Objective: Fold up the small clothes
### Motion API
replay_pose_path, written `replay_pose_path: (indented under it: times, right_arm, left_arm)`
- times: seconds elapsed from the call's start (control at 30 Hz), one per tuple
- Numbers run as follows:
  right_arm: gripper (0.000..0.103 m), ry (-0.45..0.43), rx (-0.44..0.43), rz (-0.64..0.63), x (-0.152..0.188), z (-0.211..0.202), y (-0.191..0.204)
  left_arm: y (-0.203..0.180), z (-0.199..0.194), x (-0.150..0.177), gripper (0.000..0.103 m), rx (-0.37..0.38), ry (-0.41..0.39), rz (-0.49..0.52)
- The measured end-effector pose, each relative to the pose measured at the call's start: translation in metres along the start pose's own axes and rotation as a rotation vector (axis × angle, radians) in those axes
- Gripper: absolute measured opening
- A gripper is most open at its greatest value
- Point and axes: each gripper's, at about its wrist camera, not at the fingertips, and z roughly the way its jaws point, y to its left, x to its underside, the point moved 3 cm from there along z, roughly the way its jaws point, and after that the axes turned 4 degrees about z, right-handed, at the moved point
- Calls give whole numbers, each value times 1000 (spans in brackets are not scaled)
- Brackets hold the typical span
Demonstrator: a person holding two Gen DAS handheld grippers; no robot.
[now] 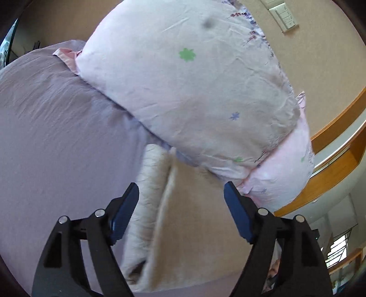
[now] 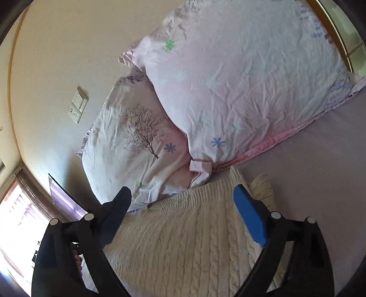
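A cream cable-knit sweater (image 2: 189, 239) lies on the lilac bed sheet (image 2: 320, 171), its upper edge up against the pillows. The right wrist view shows its knit ribs and twisted cables clearly, and a second layer of the same knit peeking out at its far right edge; the left wrist view shows the sweater (image 1: 173, 217) only as a pale, blurred shape with a long fold line running through it. The right gripper (image 2: 183, 201) hovers over the garment with its jaws spread wide and nothing between them. The left gripper (image 1: 181, 194) is likewise wide open above the cloth, holding nothing. Beyond the sweater, a large pink pillow (image 2: 240, 80) with green and blue flower prints overlaps a second pillow (image 2: 128, 137); only the right view reveals the bare tree printed on that one. Each view catches a wall switch plate (image 1: 283, 17), while the wooden ledge (image 1: 338, 160) appears only in the left view.
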Motion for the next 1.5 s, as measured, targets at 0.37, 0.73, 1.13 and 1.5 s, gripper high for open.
replay_pose_path:
  times: [0.37,0.73,1.13,1.5]
  right_arm:
    - [93,52,-80,146,5,-1,-24]
    - [94,57,-158,142,-2,-12,-12]
    - [94,-61,-23,200,-33,-54,-65]
    - [92,325,82,253,6,16,-83]
  left_arm:
    - [20,41,32,75,-20,174,6]
    - [-55,38,30,17,241,114,-85]
    - [-303,197,104,56,743,455,3]
    - [-193,181,93,81,87,374,219]
